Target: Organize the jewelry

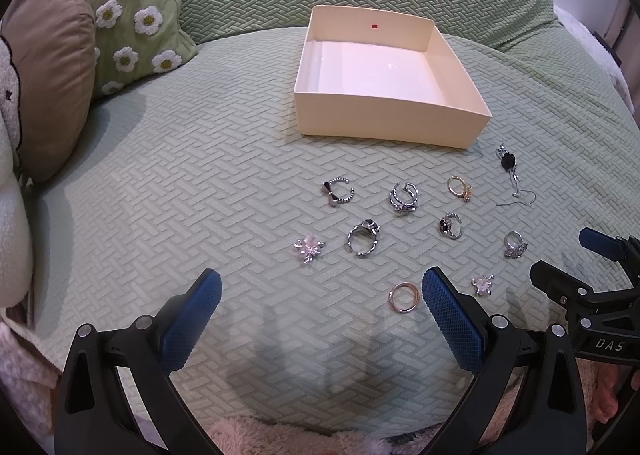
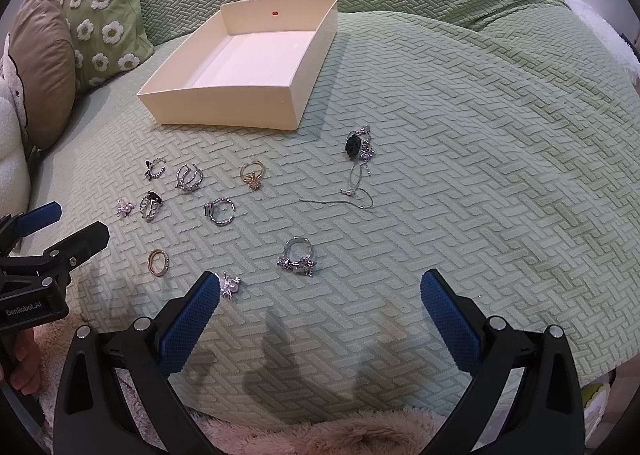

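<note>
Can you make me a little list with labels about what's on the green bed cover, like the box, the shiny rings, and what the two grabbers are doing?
surface: green woven cover
box: cream box, open top, nothing inside
jewelry: all outside the box, on the cover in front of it
nearest ring: rose-gold ring
odd one: black rose earring with a hook wire
left gripper: open, holding nothing
right gripper: open, holding nothing
pillows: daisy pillow, brown pillow

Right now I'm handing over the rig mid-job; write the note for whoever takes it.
Left gripper: open, holds nothing, low over the green woven cushion.
Right gripper: open, holds nothing.
Cream rectangular box: nothing in it.
Done: nothing boxed.
Left: all pieces lie on the cushion, among them the plain rose-gold ring, the silver cluster ring and the black-flower earring.
</note>
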{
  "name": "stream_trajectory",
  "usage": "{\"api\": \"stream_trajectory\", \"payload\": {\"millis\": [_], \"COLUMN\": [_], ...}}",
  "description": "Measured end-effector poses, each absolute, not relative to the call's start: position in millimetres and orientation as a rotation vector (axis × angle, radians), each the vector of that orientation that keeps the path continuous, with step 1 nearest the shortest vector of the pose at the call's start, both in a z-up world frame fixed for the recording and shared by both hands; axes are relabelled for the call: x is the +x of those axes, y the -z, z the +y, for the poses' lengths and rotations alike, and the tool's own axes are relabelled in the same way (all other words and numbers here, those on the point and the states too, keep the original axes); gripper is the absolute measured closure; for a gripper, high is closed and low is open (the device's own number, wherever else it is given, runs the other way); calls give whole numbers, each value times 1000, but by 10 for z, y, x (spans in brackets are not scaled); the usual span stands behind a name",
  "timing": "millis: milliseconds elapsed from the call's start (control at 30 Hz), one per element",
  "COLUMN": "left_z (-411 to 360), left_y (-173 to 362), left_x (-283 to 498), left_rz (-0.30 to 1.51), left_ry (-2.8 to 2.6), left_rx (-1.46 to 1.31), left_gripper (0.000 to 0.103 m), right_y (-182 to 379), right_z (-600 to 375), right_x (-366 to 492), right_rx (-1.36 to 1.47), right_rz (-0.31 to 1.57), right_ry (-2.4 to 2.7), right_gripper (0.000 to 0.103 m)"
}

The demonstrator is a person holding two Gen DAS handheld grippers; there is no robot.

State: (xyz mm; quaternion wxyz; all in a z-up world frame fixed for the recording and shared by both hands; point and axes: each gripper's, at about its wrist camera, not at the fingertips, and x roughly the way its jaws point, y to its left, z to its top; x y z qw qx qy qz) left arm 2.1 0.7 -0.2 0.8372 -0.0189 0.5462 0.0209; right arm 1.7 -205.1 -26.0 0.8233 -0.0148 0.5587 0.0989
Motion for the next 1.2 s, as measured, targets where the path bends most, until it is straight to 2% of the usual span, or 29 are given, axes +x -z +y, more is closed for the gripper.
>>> {"api": "stream_trajectory", "payload": {"millis": [500,633,833,900,1033,1200], "left_z": [42,291,613,640,509,301], "left_y": [31,67,117,159,295,378], "left_x": [5,38,75,95,185,263], "left_rz": [1187,1234,1211,1213,1235,1251], "left_ry": [-19,61,-35,-6,63,155], "left_rx": [-62,-193,-138,-139,-82,13], "left_gripper": [7,7,7,7,7,7], "right_y": [314,336,307,307,397,468], "right_z": [-2026,-1968,-1801,-1744,-1680,-1695], "right_x": [60,90,130,136,169,238], "right_rx": [-43,-62,-130,-147,-172,-178], "right_rz": [1221,1241,1238,1240,1278,1289], "right_ry": [-202,-213,-222,-225,-225,-200], "right_gripper": [5,5,5,7,18,21]}}
